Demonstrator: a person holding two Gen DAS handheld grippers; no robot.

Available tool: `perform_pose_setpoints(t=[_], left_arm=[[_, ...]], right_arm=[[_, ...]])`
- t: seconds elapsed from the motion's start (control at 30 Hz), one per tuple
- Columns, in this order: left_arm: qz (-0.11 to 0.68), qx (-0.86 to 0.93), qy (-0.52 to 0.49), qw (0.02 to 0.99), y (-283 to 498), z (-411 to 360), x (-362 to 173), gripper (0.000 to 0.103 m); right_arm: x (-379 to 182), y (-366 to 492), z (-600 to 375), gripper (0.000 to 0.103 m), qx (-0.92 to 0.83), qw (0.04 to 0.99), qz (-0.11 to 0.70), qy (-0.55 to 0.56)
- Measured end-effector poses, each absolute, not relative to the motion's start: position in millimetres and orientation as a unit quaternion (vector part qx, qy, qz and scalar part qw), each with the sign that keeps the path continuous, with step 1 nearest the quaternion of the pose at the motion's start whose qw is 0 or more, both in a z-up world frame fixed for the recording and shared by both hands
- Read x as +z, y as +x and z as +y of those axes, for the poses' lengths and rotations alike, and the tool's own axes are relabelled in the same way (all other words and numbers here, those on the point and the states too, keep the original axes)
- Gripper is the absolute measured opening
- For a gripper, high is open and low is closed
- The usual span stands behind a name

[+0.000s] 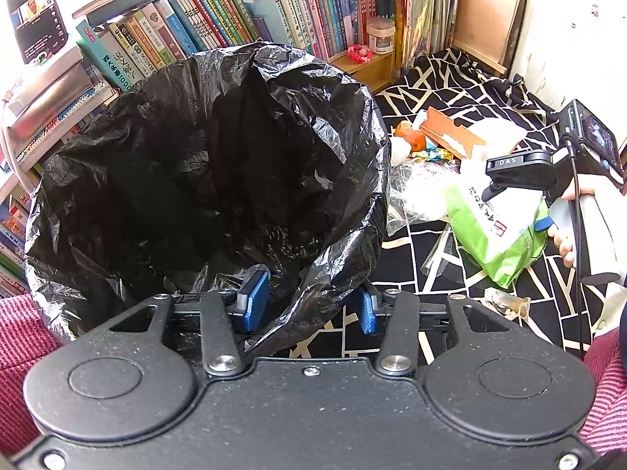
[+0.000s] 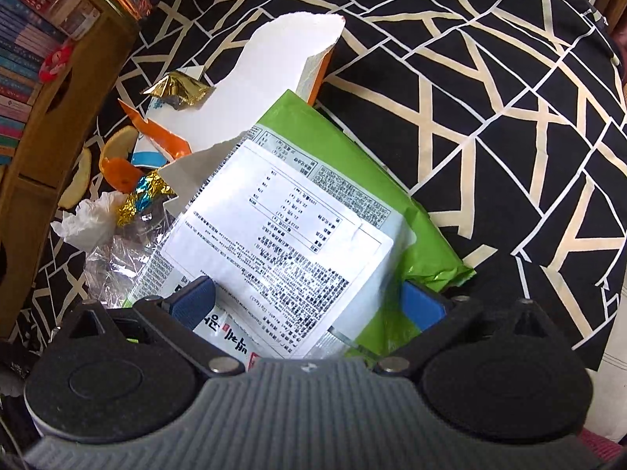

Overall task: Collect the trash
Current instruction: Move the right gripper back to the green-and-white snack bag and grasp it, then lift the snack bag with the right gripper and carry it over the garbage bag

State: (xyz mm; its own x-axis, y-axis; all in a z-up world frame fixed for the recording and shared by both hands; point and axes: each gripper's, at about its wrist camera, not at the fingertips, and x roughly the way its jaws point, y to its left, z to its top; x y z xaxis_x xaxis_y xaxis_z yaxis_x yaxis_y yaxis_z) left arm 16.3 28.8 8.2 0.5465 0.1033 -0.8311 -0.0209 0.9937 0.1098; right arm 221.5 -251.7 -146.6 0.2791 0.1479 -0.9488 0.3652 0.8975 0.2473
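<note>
A large black trash bag stands with its mouth wide, filling the left wrist view. My left gripper is at its near rim: a fold of the rim runs between the blue pads, and patterned cloth shows between that fold and the right pad. Across the cloth, a green-and-white snack packet lies flat on the trash pile. My right gripper points down over the packet's near end, jaws wide, one pad at each side. A hand holds it above the same packet.
Behind the packet lie torn white-and-orange card, orange peel, foil wrappers, a tissue and clear film, all on black-and-cream cloth. A wooden box and a row of books border the far side.
</note>
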Motion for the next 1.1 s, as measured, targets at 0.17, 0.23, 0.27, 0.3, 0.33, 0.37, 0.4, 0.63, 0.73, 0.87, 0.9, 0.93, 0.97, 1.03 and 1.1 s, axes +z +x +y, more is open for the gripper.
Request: perform_pose_setpoints(t=[0.17, 0.23, 0.27, 0.3, 0.33, 0.37, 0.4, 0.63, 0.73, 0.87, 0.9, 0.93, 0.97, 1.03, 1.1], left_arm=[[0.473, 0.034, 0.048, 0.879, 16, 28, 7, 0.044], [0.473, 0.034, 0.049, 0.879, 16, 28, 7, 0.045], [0.473, 0.034, 0.049, 0.879, 16, 28, 7, 0.045], [0.473, 0.035, 0.049, 0.879, 16, 28, 7, 0.045], [0.474, 0.035, 0.05, 0.879, 16, 28, 6, 0.045], [0.473, 0.035, 0.05, 0.879, 16, 29, 6, 0.045], [0.474, 0.035, 0.049, 0.879, 16, 29, 6, 0.045], [0.474, 0.034, 0.049, 0.879, 16, 30, 6, 0.045], [0.474, 0.035, 0.048, 0.878, 17, 31, 5, 0.045], [0.474, 0.035, 0.048, 0.878, 17, 31, 5, 0.045], [0.474, 0.035, 0.048, 0.879, 17, 31, 5, 0.045], [0.474, 0.035, 0.049, 0.878, 17, 31, 5, 0.045], [0.474, 0.036, 0.049, 0.879, 17, 32, 5, 0.045], [0.473, 0.036, 0.05, 0.879, 17, 33, 4, 0.045], [0.473, 0.036, 0.05, 0.879, 18, 33, 4, 0.045]], right_arm=[[-146, 219, -242, 0.094, -0.05, 0.771, 0.599, 0.211], [-143, 217, -240, 0.086, -0.044, 0.774, 0.595, 0.213], [-141, 216, -240, 0.08, -0.042, 0.775, 0.592, 0.214], [-139, 215, -240, 0.077, -0.043, 0.777, 0.59, 0.216], [-138, 215, -241, 0.071, -0.043, 0.778, 0.587, 0.219], [-136, 215, -242, 0.061, -0.044, 0.779, 0.584, 0.222], [-134, 214, -242, 0.055, -0.046, 0.78, 0.583, 0.224], [-117, 211, -252, 0.019, -0.03, 0.8, 0.54, 0.259], [-106, 211, -250, 0.017, -0.012, 0.817, 0.513, 0.264], [-94, 211, -249, 0.015, 0.002, 0.833, 0.485, 0.267], [-90, 211, -249, 0.014, 0.005, 0.836, 0.479, 0.269], [-87, 210, -249, 0.014, 0.007, 0.838, 0.474, 0.271], [-84, 210, -250, 0.013, 0.011, 0.839, 0.468, 0.276], [-77, 208, -251, 0.012, 0.02, 0.842, 0.456, 0.287], [-69, 206, -252, 0.011, 0.032, 0.845, 0.444, 0.298]])
